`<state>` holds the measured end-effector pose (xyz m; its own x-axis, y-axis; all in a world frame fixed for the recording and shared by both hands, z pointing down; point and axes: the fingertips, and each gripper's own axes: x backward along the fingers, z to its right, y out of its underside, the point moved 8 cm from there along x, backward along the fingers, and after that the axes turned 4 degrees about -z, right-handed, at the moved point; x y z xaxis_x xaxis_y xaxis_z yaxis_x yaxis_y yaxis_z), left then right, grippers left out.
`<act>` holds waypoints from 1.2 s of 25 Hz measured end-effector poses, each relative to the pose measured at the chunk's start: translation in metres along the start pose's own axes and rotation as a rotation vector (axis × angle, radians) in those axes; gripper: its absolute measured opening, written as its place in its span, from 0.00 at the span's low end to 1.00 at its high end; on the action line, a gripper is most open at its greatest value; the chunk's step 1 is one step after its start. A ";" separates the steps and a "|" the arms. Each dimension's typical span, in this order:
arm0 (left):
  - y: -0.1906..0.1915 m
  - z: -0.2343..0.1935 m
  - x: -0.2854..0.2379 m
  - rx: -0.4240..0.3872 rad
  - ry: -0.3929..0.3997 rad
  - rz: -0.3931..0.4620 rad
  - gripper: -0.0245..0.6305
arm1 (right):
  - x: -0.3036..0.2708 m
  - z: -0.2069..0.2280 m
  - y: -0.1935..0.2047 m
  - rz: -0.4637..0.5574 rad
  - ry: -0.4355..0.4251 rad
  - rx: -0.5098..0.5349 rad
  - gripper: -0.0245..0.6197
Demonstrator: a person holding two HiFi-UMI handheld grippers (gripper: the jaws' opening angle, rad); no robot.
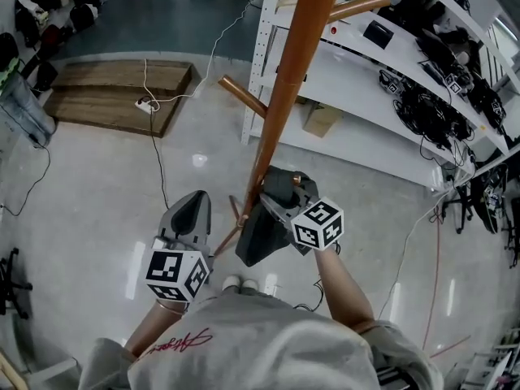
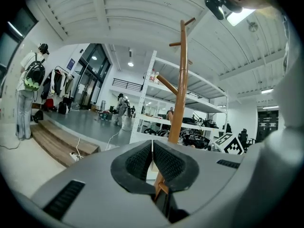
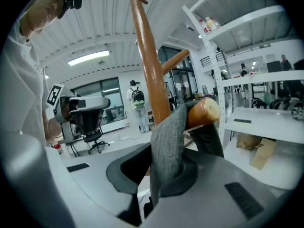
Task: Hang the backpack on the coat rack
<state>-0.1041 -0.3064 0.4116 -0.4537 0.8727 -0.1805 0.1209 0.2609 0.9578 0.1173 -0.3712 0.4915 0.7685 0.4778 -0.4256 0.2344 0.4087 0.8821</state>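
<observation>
The wooden coat rack [image 1: 286, 80] rises in front of me, its pole [image 3: 149, 70] close ahead in the right gripper view. The dark backpack [image 1: 262, 236] hangs low beside the pole. Its grey strap [image 3: 168, 137] is looped over the end of a wooden peg [image 3: 205, 112], and my right gripper [image 3: 164, 167] is shut on that strap. In the head view the right gripper [image 1: 280, 203] sits against the pole. My left gripper [image 1: 192, 214] is to the left of the pole, apart from the bag. Its jaws [image 2: 152, 148] are shut with nothing between them, and the pole [image 2: 179, 94] stands ahead.
White shelving [image 1: 382, 80] with dark gear stands right behind the rack, with a cardboard box [image 1: 321, 120] under it. A low wooden platform [image 1: 114, 92] with a power strip [image 1: 147, 104] and cable lies at the back left. People stand far off [image 2: 28, 94].
</observation>
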 end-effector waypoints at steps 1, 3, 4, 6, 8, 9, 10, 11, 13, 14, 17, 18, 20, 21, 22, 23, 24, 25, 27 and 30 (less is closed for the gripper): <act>0.002 0.001 -0.001 0.001 0.007 -0.003 0.07 | -0.001 -0.001 0.004 0.015 0.001 -0.026 0.10; 0.005 0.003 -0.004 0.000 0.027 -0.008 0.07 | -0.003 -0.004 0.010 0.050 0.013 -0.065 0.10; 0.006 0.005 -0.006 -0.003 0.039 -0.011 0.07 | -0.002 -0.005 0.012 0.068 0.038 -0.075 0.10; 0.005 0.008 -0.009 -0.010 0.064 -0.021 0.07 | 0.001 -0.007 0.013 0.091 0.112 -0.089 0.15; 0.004 0.009 -0.011 -0.014 0.081 -0.029 0.07 | 0.004 -0.009 0.016 0.097 0.191 -0.108 0.32; 0.003 0.009 -0.012 -0.014 0.087 -0.031 0.07 | 0.007 -0.009 0.018 0.106 0.232 -0.117 0.34; 0.004 0.009 -0.013 -0.015 0.092 -0.031 0.07 | 0.010 -0.010 0.020 0.120 0.274 -0.121 0.36; 0.004 0.009 -0.015 -0.016 0.098 -0.031 0.07 | 0.015 -0.011 0.023 0.133 0.315 -0.119 0.37; 0.005 0.010 -0.020 -0.021 0.109 -0.033 0.07 | 0.025 -0.012 0.027 0.152 0.394 -0.100 0.40; 0.006 0.010 -0.022 -0.023 0.114 -0.036 0.07 | 0.031 -0.014 0.028 0.158 0.432 -0.089 0.40; 0.009 0.009 -0.026 -0.026 0.129 -0.050 0.07 | 0.053 -0.022 0.034 0.166 0.538 -0.063 0.40; 0.010 0.009 -0.027 -0.028 0.135 -0.056 0.07 | 0.061 -0.026 0.035 0.179 0.571 -0.058 0.40; 0.013 0.013 -0.030 -0.035 0.149 -0.065 0.07 | 0.080 -0.034 0.034 0.235 0.621 -0.056 0.40; 0.015 0.016 -0.031 -0.038 0.157 -0.066 0.07 | 0.089 -0.039 0.032 0.271 0.635 -0.053 0.39; 0.017 0.019 -0.030 -0.041 0.166 -0.065 0.07 | 0.098 -0.045 0.030 0.307 0.642 -0.047 0.39; 0.019 0.024 -0.028 -0.045 0.175 -0.064 0.07 | 0.106 -0.051 0.028 0.340 0.647 -0.039 0.39; 0.020 0.028 -0.025 -0.049 0.183 -0.062 0.07 | 0.114 -0.058 0.025 0.370 0.651 -0.028 0.39; 0.021 0.032 -0.022 -0.055 0.190 -0.060 0.07 | 0.121 -0.065 0.022 0.398 0.656 -0.015 0.39; 0.020 0.039 -0.016 -0.067 0.203 -0.055 0.07 | 0.134 -0.078 0.014 0.453 0.677 0.017 0.19; 0.017 0.054 -0.006 -0.081 0.218 -0.036 0.07 | 0.150 -0.097 0.006 0.486 0.692 0.077 0.10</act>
<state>-0.0514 -0.2847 0.4172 -0.6378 0.7512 -0.1702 0.0342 0.2483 0.9681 0.1763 -0.2217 0.4134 0.2624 0.9650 -0.0010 0.0310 -0.0074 0.9995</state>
